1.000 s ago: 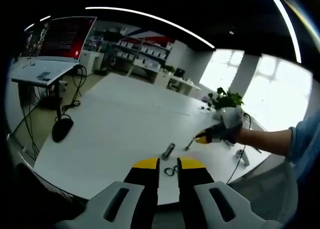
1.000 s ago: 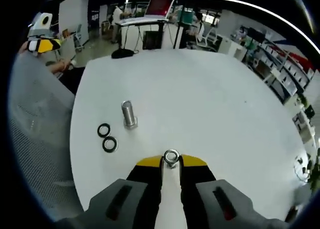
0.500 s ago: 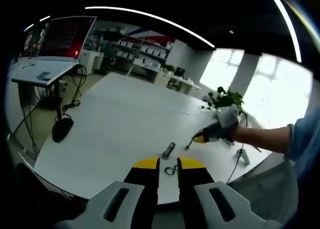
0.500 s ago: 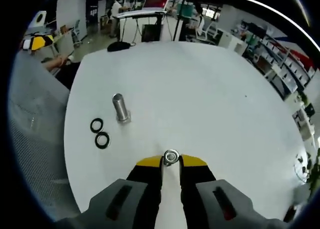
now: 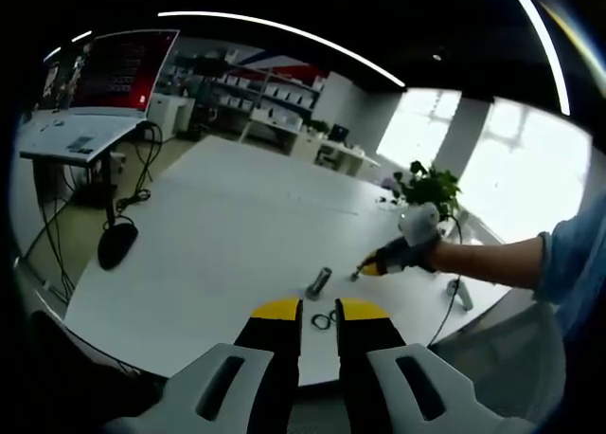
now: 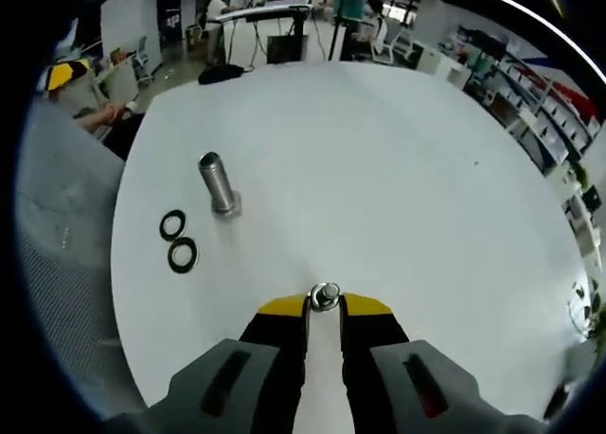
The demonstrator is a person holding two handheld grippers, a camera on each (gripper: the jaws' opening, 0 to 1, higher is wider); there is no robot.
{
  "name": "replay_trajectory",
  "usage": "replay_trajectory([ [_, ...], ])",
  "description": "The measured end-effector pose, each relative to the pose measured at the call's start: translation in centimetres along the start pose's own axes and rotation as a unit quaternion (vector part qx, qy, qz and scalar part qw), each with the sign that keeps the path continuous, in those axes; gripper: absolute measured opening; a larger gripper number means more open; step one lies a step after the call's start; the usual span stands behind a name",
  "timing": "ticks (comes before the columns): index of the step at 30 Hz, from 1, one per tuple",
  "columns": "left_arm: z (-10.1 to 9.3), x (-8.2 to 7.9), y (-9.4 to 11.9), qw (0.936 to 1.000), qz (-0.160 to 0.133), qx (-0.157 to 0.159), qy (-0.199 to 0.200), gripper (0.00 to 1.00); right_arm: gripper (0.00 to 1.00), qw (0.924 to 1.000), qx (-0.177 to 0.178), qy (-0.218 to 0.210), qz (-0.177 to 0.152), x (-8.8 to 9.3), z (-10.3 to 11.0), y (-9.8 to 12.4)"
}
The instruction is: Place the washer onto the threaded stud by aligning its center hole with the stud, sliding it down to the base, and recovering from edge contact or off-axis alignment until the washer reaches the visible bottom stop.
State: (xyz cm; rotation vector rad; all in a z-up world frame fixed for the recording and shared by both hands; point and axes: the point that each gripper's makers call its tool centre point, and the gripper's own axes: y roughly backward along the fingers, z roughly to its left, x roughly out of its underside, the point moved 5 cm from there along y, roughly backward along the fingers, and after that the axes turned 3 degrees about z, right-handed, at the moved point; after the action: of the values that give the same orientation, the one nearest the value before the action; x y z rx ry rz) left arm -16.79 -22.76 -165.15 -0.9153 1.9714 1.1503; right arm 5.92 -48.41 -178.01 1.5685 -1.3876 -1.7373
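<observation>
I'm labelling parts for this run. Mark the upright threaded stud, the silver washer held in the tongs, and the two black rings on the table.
Upright silver threaded stud (image 6: 218, 181), right gripper view, mid-shaft.
Silver metal washer (image 6: 325, 297), right gripper view, its rim.
Two black rings (image 6: 182, 255), right gripper view, nearer ring's band.

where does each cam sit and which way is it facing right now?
Left gripper view: rides the left gripper, held back at the white table's near edge, looking across it; the person's sleeved arm with the right gripper comes in from the right.
Right gripper view: rides the right gripper, above the table, angled down; its jaws pinch a washer.
Shared: the stud, two loose dark rings and the table.
</observation>
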Motion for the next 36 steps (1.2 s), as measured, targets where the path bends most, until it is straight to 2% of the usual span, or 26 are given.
replay_trajectory([
  [9, 0.0, 0.1, -0.1, 1.0, 0.006, 0.001, -0.004, 0.11, 0.13, 0.9999, -0.01, -0.004, 0.01, 0.2, -0.1, -1.4],
  [16, 0.0, 0.1, -0.1, 1.0, 0.006, 0.0, -0.003, 0.11, 0.15, 0.9997, -0.018, -0.019, 0.002, 0.4, -0.4, -1.7],
  [20, 0.0, 0.1, -0.1, 1.0, 0.005, 0.0, -0.002, 0.11, 0.31, 0.9996, -0.002, -0.019, 0.022, 1.0, -0.8, -1.2],
  [24, 0.0, 0.0, -0.1, 1.0, 0.004, 0.0, -0.001, 0.11, 0.35, 0.9997, 0.001, -0.01, 0.023, 1.4, -0.4, 0.5],
  [32, -0.1, 0.0, -0.1, 1.0, 0.002, 0.001, 0.0, 0.12, 0.4, 0.9989, -0.008, -0.039, -0.023, 1.3, 1.3, 5.0],
  [36, -0.1, -0.1, 0.1, 1.0, -0.003, 0.002, 0.004, 0.12, 0.41, 0.9967, -0.024, -0.051, -0.058, 1.0, 2.9, 8.6],
])
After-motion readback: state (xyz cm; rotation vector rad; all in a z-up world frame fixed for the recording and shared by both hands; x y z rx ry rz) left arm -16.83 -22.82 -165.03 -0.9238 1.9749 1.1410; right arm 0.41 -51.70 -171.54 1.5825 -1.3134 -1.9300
